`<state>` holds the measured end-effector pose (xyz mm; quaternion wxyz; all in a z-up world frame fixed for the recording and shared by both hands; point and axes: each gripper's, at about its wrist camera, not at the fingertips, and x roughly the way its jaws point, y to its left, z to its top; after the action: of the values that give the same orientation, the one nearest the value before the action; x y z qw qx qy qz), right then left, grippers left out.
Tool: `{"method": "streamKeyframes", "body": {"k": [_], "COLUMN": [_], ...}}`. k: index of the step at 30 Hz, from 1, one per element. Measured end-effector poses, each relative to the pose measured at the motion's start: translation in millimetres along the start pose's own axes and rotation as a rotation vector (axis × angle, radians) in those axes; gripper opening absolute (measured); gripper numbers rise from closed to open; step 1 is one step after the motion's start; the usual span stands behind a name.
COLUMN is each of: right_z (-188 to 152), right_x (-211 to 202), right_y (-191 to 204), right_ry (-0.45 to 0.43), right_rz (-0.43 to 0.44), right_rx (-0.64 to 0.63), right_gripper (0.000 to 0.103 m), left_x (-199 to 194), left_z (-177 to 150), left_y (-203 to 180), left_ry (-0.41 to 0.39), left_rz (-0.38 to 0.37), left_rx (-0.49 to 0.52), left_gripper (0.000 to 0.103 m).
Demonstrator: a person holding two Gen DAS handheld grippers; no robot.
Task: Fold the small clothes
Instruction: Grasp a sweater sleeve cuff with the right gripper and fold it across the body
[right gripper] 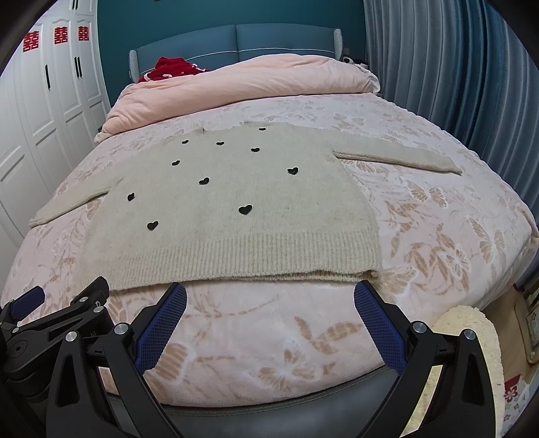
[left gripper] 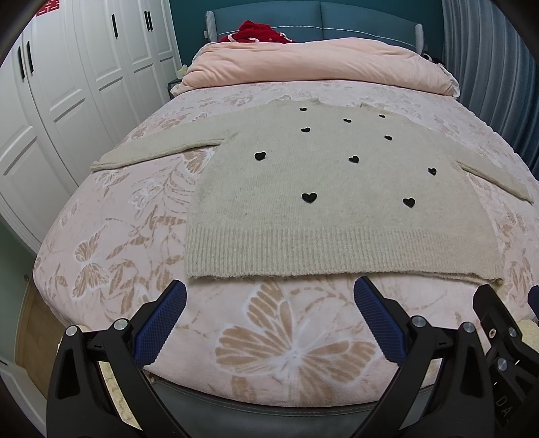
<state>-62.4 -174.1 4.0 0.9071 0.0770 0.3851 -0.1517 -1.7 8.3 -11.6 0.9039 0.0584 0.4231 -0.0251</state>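
A beige knit sweater (left gripper: 337, 202) with small black hearts lies flat on the bed, both sleeves spread out, ribbed hem nearest me; it also shows in the right wrist view (right gripper: 235, 215). My left gripper (left gripper: 269, 289) is open and empty, just short of the hem, toward its left half. My right gripper (right gripper: 269, 293) is open and empty, just short of the hem's right half. Each gripper also shows at the edge of the other's view: the right gripper (left gripper: 505, 323) and the left gripper (right gripper: 64, 296).
The bed has a pink butterfly-print cover (left gripper: 286, 350). A folded pink duvet (left gripper: 320, 64) and a red garment (left gripper: 256, 32) lie by the blue headboard. White wardrobes (left gripper: 67, 101) stand left, a grey curtain (right gripper: 454, 84) right. A cream rug (right gripper: 471, 337) lies on the floor.
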Motion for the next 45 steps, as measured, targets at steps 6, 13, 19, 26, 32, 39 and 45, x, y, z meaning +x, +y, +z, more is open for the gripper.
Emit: {"method": "streamKeyframes", "body": {"k": [6, 13, 19, 26, 32, 39, 45], "right_z": [8.0, 77.8, 155.7, 195.3, 207.5, 310.4, 354.1], "right_x": [19.2, 73.0, 170.2, 258.2, 298.2, 269.4, 244.1], "right_y": [3.5, -86.6, -244.9, -389.2, -435.2, -326.7, -80.1], "right_ry": [0.056, 0.089, 0.062, 0.010, -0.013, -0.203, -0.085], "right_rz": [0.040, 0.152, 0.084, -0.019, -0.025, 0.337, 0.807], "right_rx": [-0.021, 0.188, 0.501, 0.834, 0.956, 0.647, 0.123], "right_gripper": [0.098, 0.098, 0.098, 0.093, 0.057, 0.011, 0.033], "left_x": [13.1, 29.3, 53.2, 88.4, 115.3, 122.8, 127.7], "left_z": [4.9, 42.5, 75.5, 93.6, 102.7, 126.3, 162.6], "left_y": [-4.1, 14.8, 24.3, 21.3, 14.5, 16.9, 26.4], "left_ry": [0.023, 0.006, -0.005, 0.030, 0.069, 0.016, -0.036], "left_rz": [0.003, -0.049, -0.083, -0.069, -0.076, -0.125, -0.227], "left_rx": [0.011, -0.072, -0.140, -0.193, -0.196, -0.220, -0.315], "left_gripper": [0.098, 0.098, 0.098, 0.098, 0.098, 0.098, 0.098]}}
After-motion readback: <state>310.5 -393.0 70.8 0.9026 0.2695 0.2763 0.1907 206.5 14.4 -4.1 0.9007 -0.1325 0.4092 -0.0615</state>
